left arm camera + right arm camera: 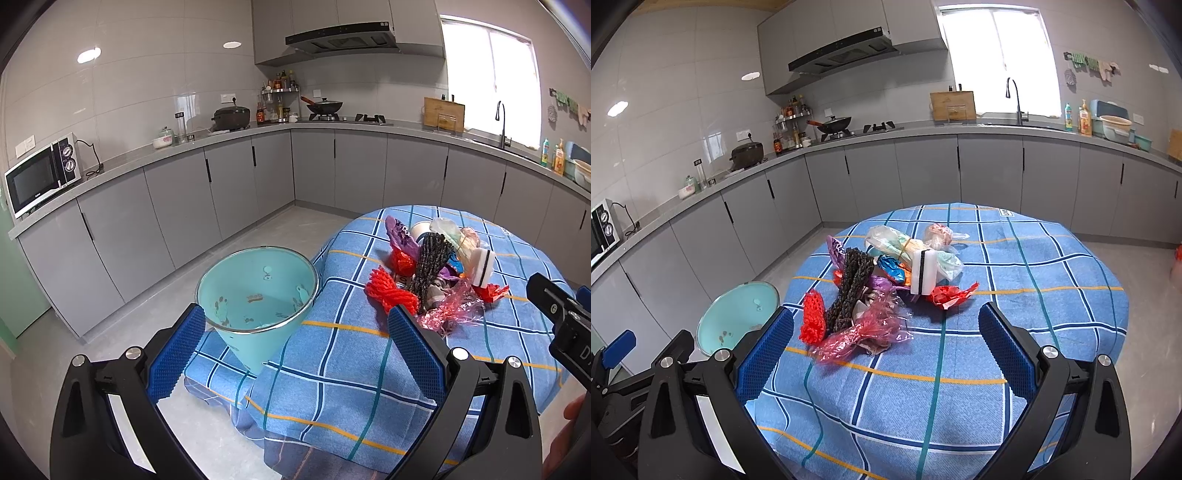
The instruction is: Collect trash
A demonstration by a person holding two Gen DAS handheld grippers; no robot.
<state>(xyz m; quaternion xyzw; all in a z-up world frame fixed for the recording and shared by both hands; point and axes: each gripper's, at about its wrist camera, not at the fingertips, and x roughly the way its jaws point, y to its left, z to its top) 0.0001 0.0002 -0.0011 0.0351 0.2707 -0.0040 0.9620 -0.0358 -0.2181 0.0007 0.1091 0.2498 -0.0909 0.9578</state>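
Both tongs, left tongs (295, 350) and right tongs (886, 350), gape empty; pinch red net (812, 321) first, drop into bin (258, 291) beside surface (960, 387)

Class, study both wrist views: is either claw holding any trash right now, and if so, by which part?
Nothing is held. The left claw and right claw both stand open and empty, short of the trash pile on the tablecloth.

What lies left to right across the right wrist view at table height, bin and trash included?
Teal bin → red mesh → dark braided bundle → white sponge block → red wrapper.
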